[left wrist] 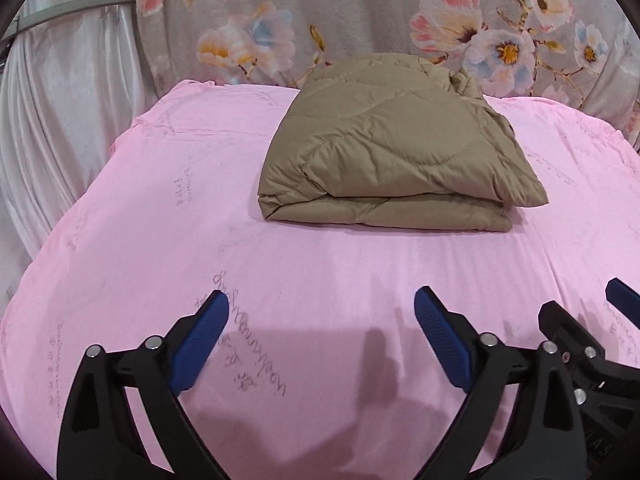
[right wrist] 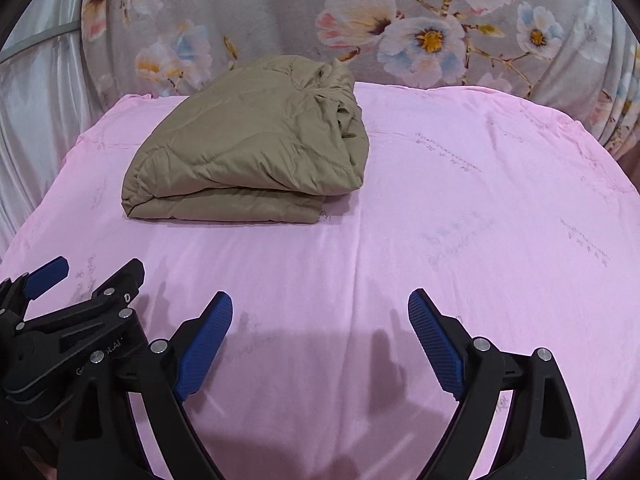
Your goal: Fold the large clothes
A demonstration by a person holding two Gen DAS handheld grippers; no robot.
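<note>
- Left wrist view: the folded tan quilted coat (left wrist: 396,156) lies on the pink bed sheet (left wrist: 120,240), well beyond both grippers.
- Left gripper (left wrist: 320,340) and right gripper (right wrist: 320,340) are spread wide, empty.
- The coat looks puffy, soft, light and slippery; pinch a thick folded edge.

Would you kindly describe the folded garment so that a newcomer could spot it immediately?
Start from the pink sheet that covers the whole surface, with floral fabric hanging behind it. Toward the far edge lies the quilted coat, folded into a thick bundle. It is the only olive-brown, puffy, stitched thing there, lying apart from both open grippers.
</note>
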